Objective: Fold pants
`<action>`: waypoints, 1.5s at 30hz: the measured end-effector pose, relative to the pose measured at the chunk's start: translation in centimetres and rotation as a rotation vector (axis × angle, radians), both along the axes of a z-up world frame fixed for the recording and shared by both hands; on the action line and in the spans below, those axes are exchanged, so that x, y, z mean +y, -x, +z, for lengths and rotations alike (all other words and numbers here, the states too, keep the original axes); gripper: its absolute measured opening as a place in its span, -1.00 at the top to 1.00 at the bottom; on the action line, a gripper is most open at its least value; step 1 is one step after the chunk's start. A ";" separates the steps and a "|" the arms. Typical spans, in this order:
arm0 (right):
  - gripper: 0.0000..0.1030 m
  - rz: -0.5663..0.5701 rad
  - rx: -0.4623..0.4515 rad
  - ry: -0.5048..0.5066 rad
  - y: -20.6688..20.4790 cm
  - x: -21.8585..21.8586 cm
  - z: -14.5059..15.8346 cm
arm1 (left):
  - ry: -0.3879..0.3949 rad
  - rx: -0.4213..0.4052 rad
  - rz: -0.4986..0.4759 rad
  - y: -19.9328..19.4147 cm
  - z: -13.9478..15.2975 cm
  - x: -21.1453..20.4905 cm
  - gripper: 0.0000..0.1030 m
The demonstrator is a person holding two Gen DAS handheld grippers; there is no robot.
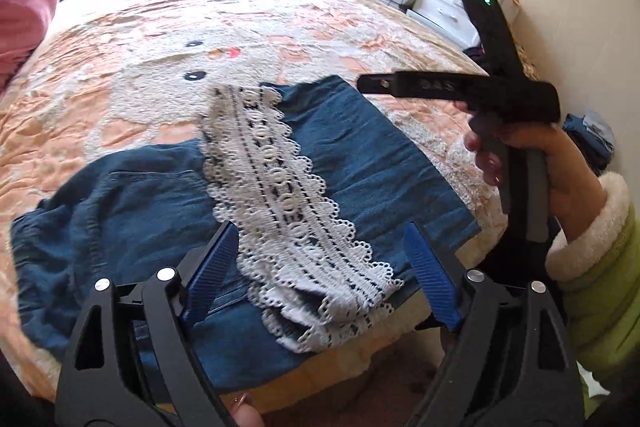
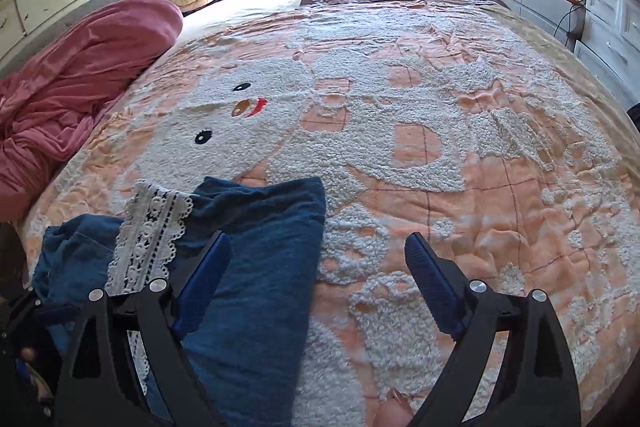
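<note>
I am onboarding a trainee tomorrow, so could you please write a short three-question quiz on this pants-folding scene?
1. True or false: the left gripper is clamped on the blue pants.
2. What runs along the pants? A) white lace trim B) leather belt C) red ribbon
3. Fill in: the pants lie on the ____ bedspread, near its edge.

Key:
1. False; its jaws are open above the lace trim, and the right gripper is open too.
2. A.
3. Peach-and-white.
</note>
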State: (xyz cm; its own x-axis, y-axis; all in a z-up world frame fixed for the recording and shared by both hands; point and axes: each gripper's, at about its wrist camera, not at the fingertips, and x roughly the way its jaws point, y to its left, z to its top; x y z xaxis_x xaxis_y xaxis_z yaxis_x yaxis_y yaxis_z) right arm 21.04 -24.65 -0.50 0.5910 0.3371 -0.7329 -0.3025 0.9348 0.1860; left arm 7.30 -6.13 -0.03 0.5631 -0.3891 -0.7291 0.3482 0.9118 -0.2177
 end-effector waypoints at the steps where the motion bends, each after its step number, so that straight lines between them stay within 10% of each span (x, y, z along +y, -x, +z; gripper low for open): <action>1: -0.74 0.005 -0.008 -0.008 0.4 0.1 0.3 | 0.001 -0.001 0.011 0.3 0.3 0.5 -0.59; 19: -0.89 0.391 -0.096 -0.031 4.3 13.0 6.1 | 0.044 0.017 0.360 5.5 2.1 13.5 -0.81; 36: -0.86 0.872 0.184 0.129 2.7 31.1 0.6 | 0.320 0.180 0.447 5.3 -3.4 16.0 -0.81; 39: -0.54 0.891 0.266 0.117 2.0 32.4 -0.9 | 0.362 0.193 0.486 5.0 -4.0 16.4 -0.81; 41: 0.12 0.915 0.320 0.121 2.0 33.1 -2.1 | 0.381 0.179 0.496 4.8 -4.3 16.6 -0.81; 45: 0.35 0.931 0.285 0.122 3.0 32.9 -2.1 | 0.390 0.176 0.518 4.8 -4.5 16.6 -0.72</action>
State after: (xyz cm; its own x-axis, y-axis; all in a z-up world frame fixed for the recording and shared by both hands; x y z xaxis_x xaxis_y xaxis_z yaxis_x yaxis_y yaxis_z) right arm 18.00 8.28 -2.58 -0.0773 0.4911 -0.8676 -0.8872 0.3632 0.2847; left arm 2.49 10.48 -4.50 0.6332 -0.3541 -0.6882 -0.1841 0.7947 -0.5783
